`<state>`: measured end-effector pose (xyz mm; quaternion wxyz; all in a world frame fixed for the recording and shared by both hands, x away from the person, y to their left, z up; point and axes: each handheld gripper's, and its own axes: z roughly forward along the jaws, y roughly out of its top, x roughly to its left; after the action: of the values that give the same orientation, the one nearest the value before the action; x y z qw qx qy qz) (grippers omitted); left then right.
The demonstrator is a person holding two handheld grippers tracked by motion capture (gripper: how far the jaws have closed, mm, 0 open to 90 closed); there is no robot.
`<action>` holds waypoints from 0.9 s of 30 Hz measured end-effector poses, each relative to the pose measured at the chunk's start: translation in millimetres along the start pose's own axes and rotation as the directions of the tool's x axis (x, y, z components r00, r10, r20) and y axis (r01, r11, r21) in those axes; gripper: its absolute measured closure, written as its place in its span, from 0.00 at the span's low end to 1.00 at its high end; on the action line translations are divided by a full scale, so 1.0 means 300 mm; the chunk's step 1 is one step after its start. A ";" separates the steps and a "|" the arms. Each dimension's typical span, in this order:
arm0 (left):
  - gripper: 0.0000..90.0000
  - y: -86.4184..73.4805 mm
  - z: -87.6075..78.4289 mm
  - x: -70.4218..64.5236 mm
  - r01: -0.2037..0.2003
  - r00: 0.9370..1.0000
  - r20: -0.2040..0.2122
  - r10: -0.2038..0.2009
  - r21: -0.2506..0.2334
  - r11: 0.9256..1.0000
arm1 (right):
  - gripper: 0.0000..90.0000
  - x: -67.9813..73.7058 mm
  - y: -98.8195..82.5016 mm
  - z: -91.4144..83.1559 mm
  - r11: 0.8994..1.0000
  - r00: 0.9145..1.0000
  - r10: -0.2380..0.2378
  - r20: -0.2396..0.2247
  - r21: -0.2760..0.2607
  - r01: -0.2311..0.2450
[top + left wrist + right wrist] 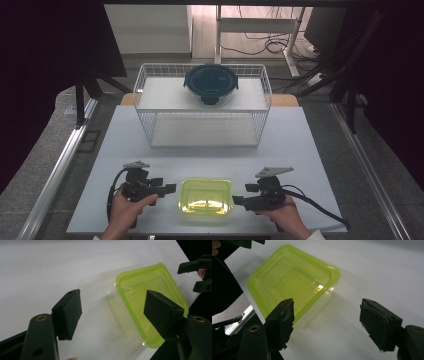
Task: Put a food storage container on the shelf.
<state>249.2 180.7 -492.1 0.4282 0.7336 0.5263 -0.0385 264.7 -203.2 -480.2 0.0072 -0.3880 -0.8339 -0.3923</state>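
A clear box with a yellow-green lid lies flat on the white table near its front edge. My left gripper sits just left of the box, pointing right at it, jaws open and nothing between the pads. In the left gripper view the box lies ahead of my open left gripper, a little to the right. My right gripper sits just right of the box, pointing left, also open and holding nothing. In the right gripper view the box lies ahead and to the left of my right gripper.
A white wire basket with two shelves stands at the back of the table. A round glass container with a dark blue lid rests on its upper shelf. Bare table surface lies between the basket and the box.
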 end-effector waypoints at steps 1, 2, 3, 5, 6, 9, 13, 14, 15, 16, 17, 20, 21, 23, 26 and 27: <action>0.34 0.003 0.009 0.001 -0.005 1.000 0.011 0.005 0.009 1.000 | 0.32 0.001 -0.003 0.002 1.000 1.000 0.003 0.001 -0.001 -0.003; 0.34 0.005 0.013 0.001 -0.004 1.000 0.017 0.003 0.013 1.000 | 0.33 0.000 -0.006 0.003 1.000 1.000 0.009 0.003 -0.005 -0.009; 0.34 0.007 0.020 0.001 0.002 1.000 0.029 -0.003 0.017 1.000 | 0.33 0.000 -0.008 0.002 1.000 1.000 0.020 0.008 -0.003 -0.020; 0.34 0.010 0.032 0.005 0.013 0.999 0.051 -0.014 0.024 1.000 | 0.34 -0.005 -0.014 0.006 0.999 0.999 0.040 0.015 -0.004 -0.040; 0.34 0.010 0.035 0.006 0.018 0.998 0.056 -0.020 0.027 0.999 | 0.34 -0.009 -0.017 0.008 0.999 0.998 0.054 0.008 -0.008 -0.054; 0.34 0.008 0.046 0.010 0.031 0.997 0.070 -0.033 0.036 0.999 | 0.35 -0.013 -0.021 0.020 0.995 0.995 0.099 -0.017 -0.013 -0.099; 0.34 0.007 0.053 0.010 0.030 0.996 0.089 -0.033 0.035 0.999 | 0.38 -0.014 -0.019 0.030 0.992 0.991 0.128 -0.034 -0.020 -0.128; 0.34 0.006 0.055 0.009 0.029 0.995 0.094 -0.032 0.033 0.999 | 0.38 -0.013 -0.019 0.032 0.991 0.990 0.134 -0.038 -0.019 -0.135; 0.34 0.005 0.057 0.008 0.027 0.995 0.096 -0.030 0.035 0.999 | 0.39 -0.013 -0.019 0.034 0.990 0.990 0.136 -0.042 -0.018 -0.137; 0.34 0.004 0.060 0.006 0.026 0.995 0.099 -0.030 0.040 0.999 | 0.40 -0.013 -0.019 0.037 0.990 0.989 0.142 -0.051 -0.017 -0.143; 0.35 0.002 0.063 0.005 0.025 0.995 0.100 -0.029 0.039 0.999 | 0.40 -0.012 -0.019 0.040 0.988 0.987 0.150 -0.058 -0.014 -0.151; 0.36 -0.010 0.073 0.011 0.065 0.988 0.136 -0.071 0.046 0.997 | 0.41 -0.013 -0.019 0.052 0.986 0.983 0.166 -0.075 -0.008 -0.167; 0.36 -0.015 0.076 0.016 0.084 0.984 0.151 -0.092 0.054 0.995 | 0.41 -0.014 -0.019 0.056 0.985 0.982 0.171 -0.077 -0.005 -0.172; 0.37 -0.023 0.078 0.023 0.103 0.981 0.157 -0.110 0.057 0.993 | 0.42 -0.017 -0.019 0.065 0.983 0.980 0.184 -0.079 0.000 -0.184; 0.42 -0.033 0.087 0.032 0.131 0.972 0.189 -0.142 0.071 0.989 | 0.43 -0.020 -0.018 0.077 0.979 0.974 0.203 -0.097 0.010 -0.203; 0.43 -0.036 0.093 0.033 0.139 0.970 0.191 -0.152 0.076 0.987 | 0.44 -0.021 -0.018 0.081 0.978 0.973 0.209 -0.101 0.013 -0.209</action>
<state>255.8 170.1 -521.1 0.4512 0.6985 0.5325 -0.1582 272.5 -193.3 -502.5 0.0913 -0.4531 -0.7875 -0.4078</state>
